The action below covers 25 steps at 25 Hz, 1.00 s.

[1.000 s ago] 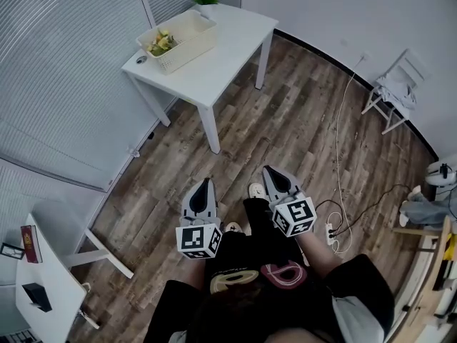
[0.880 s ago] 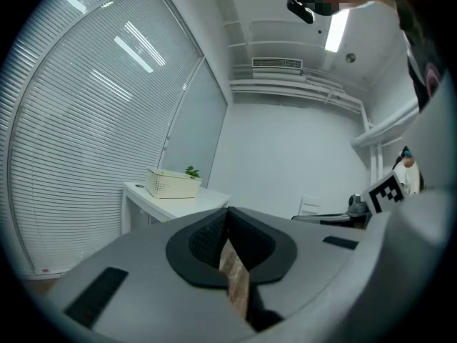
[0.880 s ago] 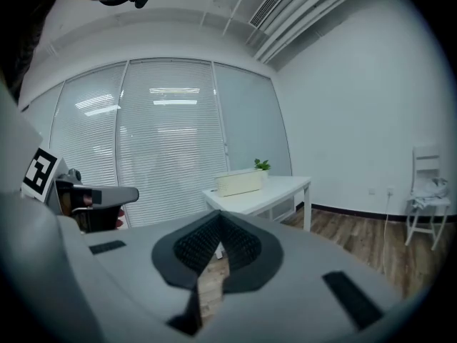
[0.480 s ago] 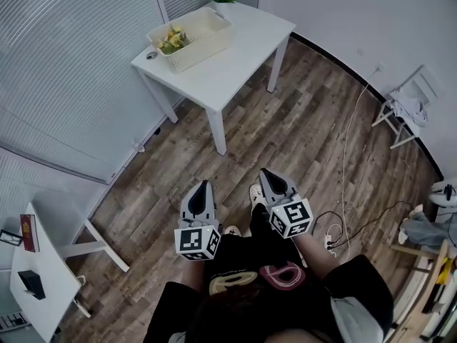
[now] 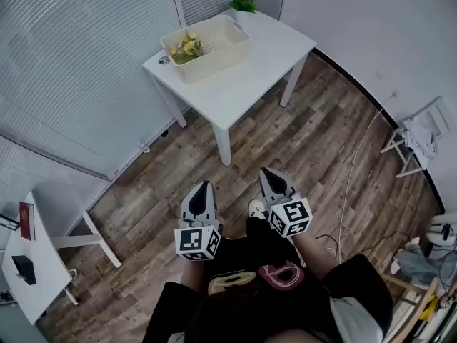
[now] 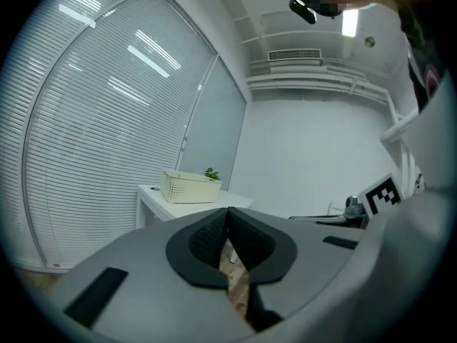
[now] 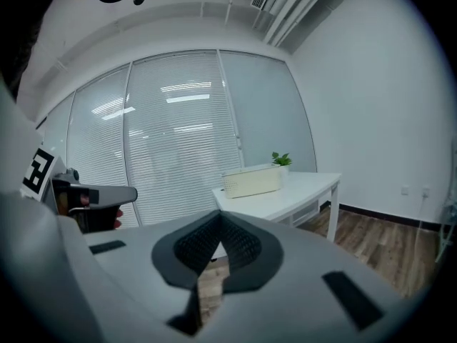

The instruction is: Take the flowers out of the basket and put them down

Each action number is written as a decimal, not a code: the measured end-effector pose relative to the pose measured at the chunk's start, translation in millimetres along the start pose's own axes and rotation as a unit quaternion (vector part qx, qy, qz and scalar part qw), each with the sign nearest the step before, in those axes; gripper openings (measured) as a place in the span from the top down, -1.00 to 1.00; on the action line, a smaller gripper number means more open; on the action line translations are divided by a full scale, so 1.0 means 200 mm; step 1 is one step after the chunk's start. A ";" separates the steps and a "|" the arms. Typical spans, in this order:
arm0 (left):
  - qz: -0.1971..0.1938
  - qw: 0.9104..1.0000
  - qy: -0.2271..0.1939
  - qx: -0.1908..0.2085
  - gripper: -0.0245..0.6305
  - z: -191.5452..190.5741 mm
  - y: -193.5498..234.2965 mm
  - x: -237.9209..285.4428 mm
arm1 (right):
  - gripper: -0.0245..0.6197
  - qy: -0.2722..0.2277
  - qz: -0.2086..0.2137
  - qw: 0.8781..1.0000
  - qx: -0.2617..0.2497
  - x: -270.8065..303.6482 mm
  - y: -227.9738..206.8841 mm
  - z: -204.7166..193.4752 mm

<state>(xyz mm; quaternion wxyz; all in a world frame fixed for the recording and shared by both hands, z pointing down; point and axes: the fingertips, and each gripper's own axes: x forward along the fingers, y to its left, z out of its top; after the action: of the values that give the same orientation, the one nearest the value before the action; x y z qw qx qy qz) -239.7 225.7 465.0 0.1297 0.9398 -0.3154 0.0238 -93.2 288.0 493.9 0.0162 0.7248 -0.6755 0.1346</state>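
Note:
A cream basket (image 5: 208,46) stands on a white table (image 5: 246,77) at the far side of the room, with yellow flowers (image 5: 185,48) in its left end. The basket (image 6: 188,187) also shows in the left gripper view and, as a basket (image 7: 250,181), in the right gripper view. My left gripper (image 5: 203,190) and right gripper (image 5: 271,177) are held close to my body, far short of the table, over the wood floor. Both are shut with nothing between their pads.
A small green plant (image 5: 242,2) stands at the table's far corner and a small round object (image 5: 164,60) lies left of the basket. Window blinds (image 5: 71,63) line the left wall. A second white table (image 5: 32,263) is at lower left, a folding rack (image 5: 421,134) and a cable (image 5: 353,184) at right.
The table and basket have slid rightward and lower in the head view, so I have come closer to them. Both grippers stay shut in front of me.

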 end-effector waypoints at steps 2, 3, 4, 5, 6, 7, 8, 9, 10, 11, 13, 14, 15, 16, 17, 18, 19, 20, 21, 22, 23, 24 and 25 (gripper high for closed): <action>0.011 1.000 -0.002 -0.002 0.87 0.01 0.00 0.07 | 0.90 -0.001 0.010 1.000 -0.003 0.05 -0.05 0.03; 0.015 1.000 -0.003 -0.003 0.87 0.01 -0.01 0.10 | 0.90 -0.001 0.014 1.000 -0.005 0.08 -0.08 0.04; 0.018 1.000 -0.003 -0.003 0.87 0.02 -0.02 0.14 | 0.89 0.000 0.018 1.000 -0.006 0.10 -0.12 0.06; 0.020 1.000 -0.002 -0.004 0.87 0.01 -0.02 0.17 | 0.90 0.001 0.021 1.000 -0.006 0.13 -0.15 0.07; 0.022 1.000 0.001 -0.005 0.87 0.01 -0.04 0.21 | 0.90 0.003 0.024 1.000 -0.006 0.15 -0.18 0.07; 0.024 1.000 0.005 -0.007 0.87 0.00 -0.05 0.24 | 0.90 0.005 0.027 1.000 -0.005 0.17 -0.21 0.08; 0.025 1.000 0.009 -0.009 0.87 0.00 -0.06 0.28 | 0.90 0.006 0.031 1.000 -0.005 0.19 -0.24 0.08; 0.027 0.999 0.013 -0.010 0.87 -0.01 -0.07 0.31 | 0.90 0.008 0.034 0.999 -0.005 0.20 -0.27 0.09; 0.029 0.999 0.015 -0.012 0.87 -0.01 -0.08 0.34 | 0.90 0.009 0.038 0.999 -0.005 0.22 -0.30 0.10; 0.031 0.999 0.016 -0.013 0.87 -0.01 -0.10 0.37 | 0.89 0.010 0.042 0.999 -0.005 0.24 -0.33 0.11; 0.036 0.999 0.016 -0.013 0.87 -0.01 -0.12 0.44 | 0.90 0.012 0.051 0.999 -0.005 0.28 -0.38 0.12; 0.039 0.999 0.014 -0.014 0.87 -0.01 -0.14 0.46 | 0.90 0.013 0.056 0.998 -0.006 0.29 -0.41 0.12; 0.042 0.999 0.012 -0.014 0.87 0.00 -0.15 0.49 | 0.90 0.014 0.060 0.998 -0.006 0.30 -0.43 0.13; 0.045 0.999 0.009 -0.015 0.87 0.01 -0.17 0.52 | 0.90 0.014 0.064 0.998 -0.006 0.31 -0.46 0.14; 0.047 0.999 0.005 -0.015 0.87 0.01 -0.18 0.54 | 0.90 0.014 0.067 0.998 -0.006 0.32 -0.49 0.14; 0.050 0.999 0.002 -0.016 0.87 0.02 -0.19 0.57 | 0.90 0.015 0.070 0.997 -0.006 0.34 -0.52 0.15; 0.053 0.998 0.000 -0.018 0.87 0.02 -0.20 0.59 | 0.90 0.016 0.072 0.997 -0.007 0.35 -0.55 0.15; 0.057 0.998 -0.002 -0.020 0.87 0.02 -0.20 0.61 | 0.90 0.017 0.075 0.997 -0.007 0.36 -0.57 0.15; 0.062 0.998 -0.004 -0.022 0.87 0.02 -0.21 0.63 | 0.90 0.017 0.078 0.997 -0.008 0.38 -0.59 0.16; 0.065 0.998 -0.005 -0.023 0.87 0.01 -0.21 0.65 | 0.90 0.017 0.080 0.997 -0.008 0.39 -0.61 0.16; 0.068 0.997 -0.006 -0.024 0.87 0.01 -0.22 0.67 | 0.90 0.016 0.082 0.996 -0.008 0.39 -0.63 0.16; 0.069 0.997 -0.007 -0.025 0.87 0.01 -0.23 0.68 | 0.90 0.015 0.083 0.996 -0.007 0.40 -0.65 0.17; 0.070 0.997 -0.007 -0.024 0.87 0.01 -0.24 0.70 | 0.89 0.015 0.083 0.996 -0.007 0.40 -0.67 0.17</action>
<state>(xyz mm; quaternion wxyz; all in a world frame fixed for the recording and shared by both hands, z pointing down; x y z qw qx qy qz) -100.2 179.9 470.3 0.1484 0.9122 -0.3814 0.0182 49.1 214.5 500.1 0.0202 0.6638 -0.7341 0.1417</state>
